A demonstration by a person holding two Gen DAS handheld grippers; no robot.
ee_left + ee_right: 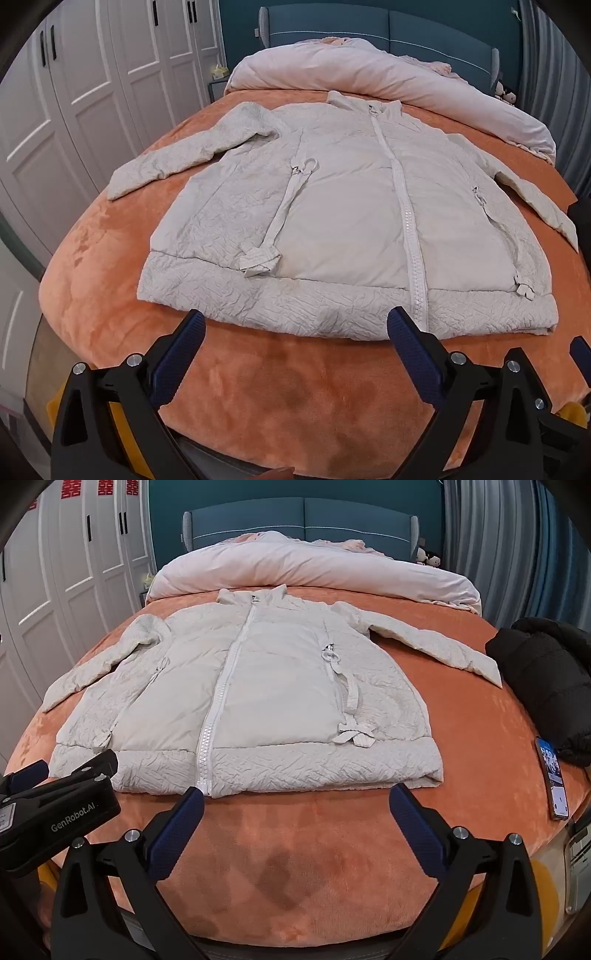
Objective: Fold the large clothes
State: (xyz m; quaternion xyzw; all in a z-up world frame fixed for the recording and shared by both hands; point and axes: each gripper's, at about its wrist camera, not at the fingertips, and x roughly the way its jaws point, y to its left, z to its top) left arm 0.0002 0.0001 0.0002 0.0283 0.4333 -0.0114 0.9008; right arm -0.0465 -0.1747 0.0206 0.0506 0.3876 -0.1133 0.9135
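A pale cream zip-up jacket point(351, 221) lies flat, front up and zipped, on the orange bed cover point(295, 387), with both sleeves spread outward. It also shows in the right wrist view point(251, 701). My left gripper point(295, 325) is open and empty, hovering just short of the jacket's hem, left of the zipper. My right gripper point(295, 801) is open and empty, just short of the hem, to the right of the zipper's end. The left gripper's body point(55, 805) shows at the left in the right wrist view.
A rolled pink duvet point(314, 572) lies across the head of the bed. A black puffer jacket point(546, 686) and a phone point(554, 782) lie on the bed's right side. White wardrobes point(74, 92) stand left of the bed.
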